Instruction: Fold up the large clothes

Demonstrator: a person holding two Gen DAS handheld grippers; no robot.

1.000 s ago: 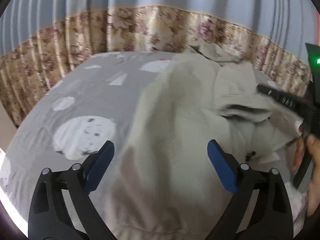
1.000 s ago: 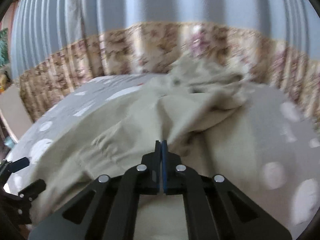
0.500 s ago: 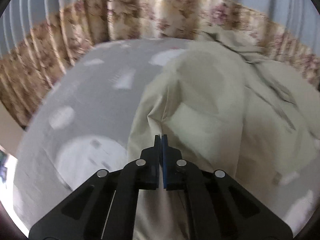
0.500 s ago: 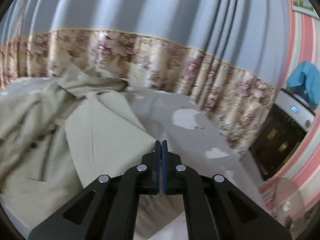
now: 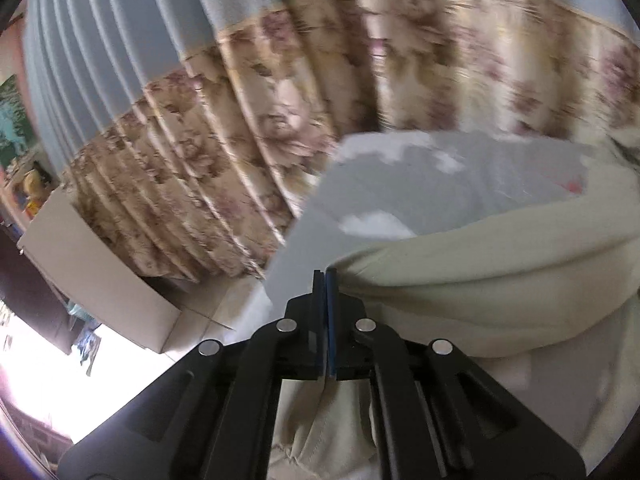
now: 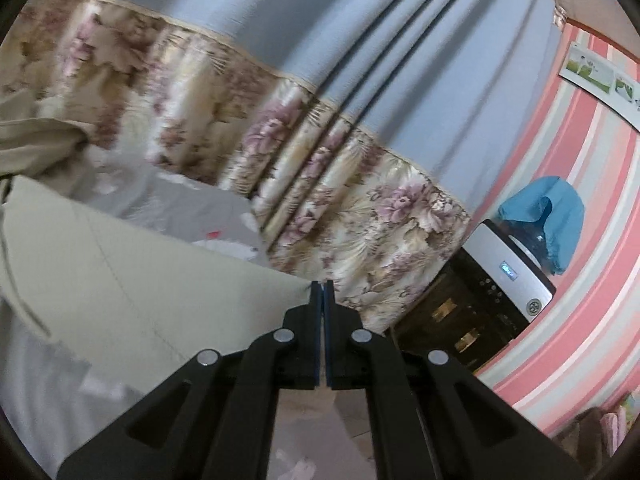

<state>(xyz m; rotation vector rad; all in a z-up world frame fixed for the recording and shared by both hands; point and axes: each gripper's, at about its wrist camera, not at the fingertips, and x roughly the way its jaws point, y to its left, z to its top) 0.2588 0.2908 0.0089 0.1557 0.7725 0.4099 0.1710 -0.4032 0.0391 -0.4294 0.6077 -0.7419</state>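
Bedroom setting: pale blue curtain with a floral beige lower band hangs behind a bed whose grey sheet carries white patches. Pink striped wall at the right of the right wrist view, with a silver-topped appliance before it and a blue cloth draped over its top. Cardboard box on the floor off the bed's left edge.

Item 1, beige garment: large, spread over the bed, its near portion raised clear of the sheet between the two tools; a crumpled part lies toward the far edge of the bed by the curtain.

Item 2, left gripper: jaws pressed together, blue pads meeting, a fold of the garment's edge pinched at the tips. Fabric runs rightward from the tips in a thick rolled band and hangs slack below the tool. Tool points toward the bed's left edge and the curtain.

Item 3, right gripper: jaws closed, a corner of the garment clamped at the tips; cloth stretches leftward from them as a flat sheet. Tool points past the bed's right edge toward the curtain and appliance.
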